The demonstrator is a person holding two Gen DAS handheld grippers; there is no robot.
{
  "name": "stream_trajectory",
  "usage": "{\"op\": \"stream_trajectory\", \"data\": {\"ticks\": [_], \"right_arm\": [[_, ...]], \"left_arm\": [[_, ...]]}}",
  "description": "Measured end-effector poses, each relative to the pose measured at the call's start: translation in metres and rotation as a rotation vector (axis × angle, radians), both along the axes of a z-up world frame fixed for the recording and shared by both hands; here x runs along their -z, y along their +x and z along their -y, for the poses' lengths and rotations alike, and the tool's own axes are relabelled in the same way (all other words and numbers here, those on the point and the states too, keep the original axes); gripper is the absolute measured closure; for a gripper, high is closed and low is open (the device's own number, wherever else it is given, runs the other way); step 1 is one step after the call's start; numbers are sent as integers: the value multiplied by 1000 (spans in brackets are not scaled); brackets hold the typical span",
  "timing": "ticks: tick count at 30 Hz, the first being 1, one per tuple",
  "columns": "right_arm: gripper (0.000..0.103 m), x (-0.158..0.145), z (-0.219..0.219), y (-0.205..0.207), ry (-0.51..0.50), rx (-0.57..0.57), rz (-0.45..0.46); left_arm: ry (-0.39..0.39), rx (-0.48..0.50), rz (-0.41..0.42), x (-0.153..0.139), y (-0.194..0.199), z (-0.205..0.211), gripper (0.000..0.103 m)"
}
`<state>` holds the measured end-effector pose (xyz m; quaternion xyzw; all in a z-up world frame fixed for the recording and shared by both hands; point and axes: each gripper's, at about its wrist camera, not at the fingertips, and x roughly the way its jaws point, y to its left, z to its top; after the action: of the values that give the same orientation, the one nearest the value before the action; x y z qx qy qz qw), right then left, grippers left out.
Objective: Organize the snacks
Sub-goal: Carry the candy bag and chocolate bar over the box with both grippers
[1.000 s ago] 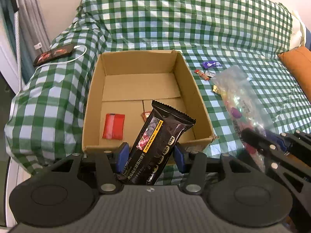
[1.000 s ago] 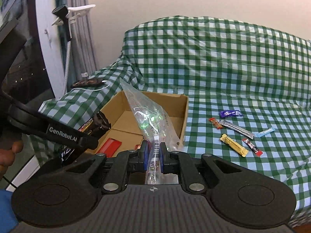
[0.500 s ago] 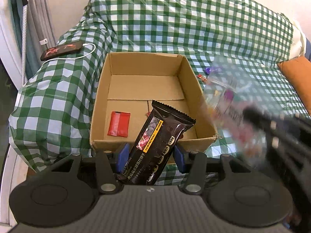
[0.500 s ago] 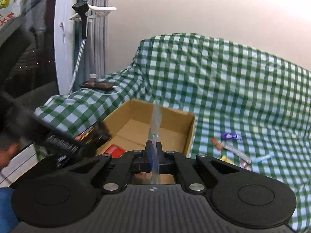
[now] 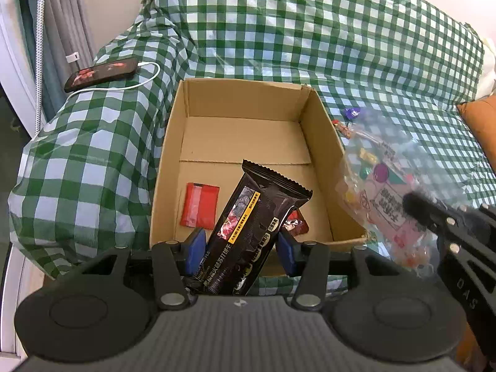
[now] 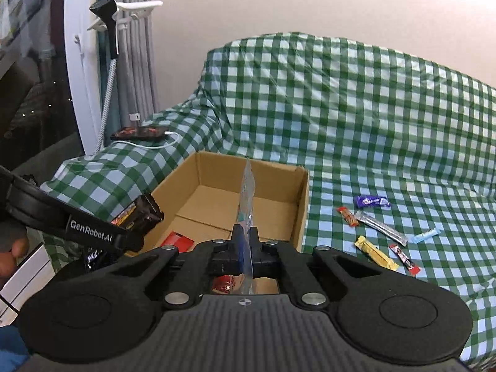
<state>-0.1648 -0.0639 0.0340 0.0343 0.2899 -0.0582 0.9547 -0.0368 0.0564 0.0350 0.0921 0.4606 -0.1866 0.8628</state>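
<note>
An open cardboard box [image 5: 322, 142] [image 6: 302, 204] sits on the green checked cover. My left gripper [image 5: 241, 248] is shut on a black biscuit packet [image 5: 248, 226] held over the box's near edge. My right gripper [image 6: 245, 243] is shut on a clear candy bag [image 6: 247, 198], seen edge-on above the box; in the left wrist view the same candy bag [image 5: 381, 192] hangs just right of the box. Inside lie a red sachet [image 5: 200, 204] and a small red wrapper [image 5: 296, 223]. Several loose snacks [image 6: 372, 226] lie on the cover to the right.
A phone [image 5: 102, 73] on a white cable [image 5: 124, 85] rests on the sofa arm left of the box. An orange cushion [image 5: 479, 124] sits at the far right. A window frame and grey curtain [image 6: 130, 62] stand at the left. A person's fingers [image 6: 12, 254] show at the lower left.
The right gripper's jaws closed tight on the candy bag, and the bag swung from beside the box to over it, turning edge-on. The left gripper shifted with the black packet.
</note>
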Motion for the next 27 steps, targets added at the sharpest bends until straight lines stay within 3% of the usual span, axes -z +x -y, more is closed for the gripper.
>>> {"op": "stream_trajectory", "data": {"ticks": [27], "right_arm": [[99, 34, 16, 87, 45, -37, -117]], "left_arm": [[49, -36, -34, 28, 96, 23, 48]]}}
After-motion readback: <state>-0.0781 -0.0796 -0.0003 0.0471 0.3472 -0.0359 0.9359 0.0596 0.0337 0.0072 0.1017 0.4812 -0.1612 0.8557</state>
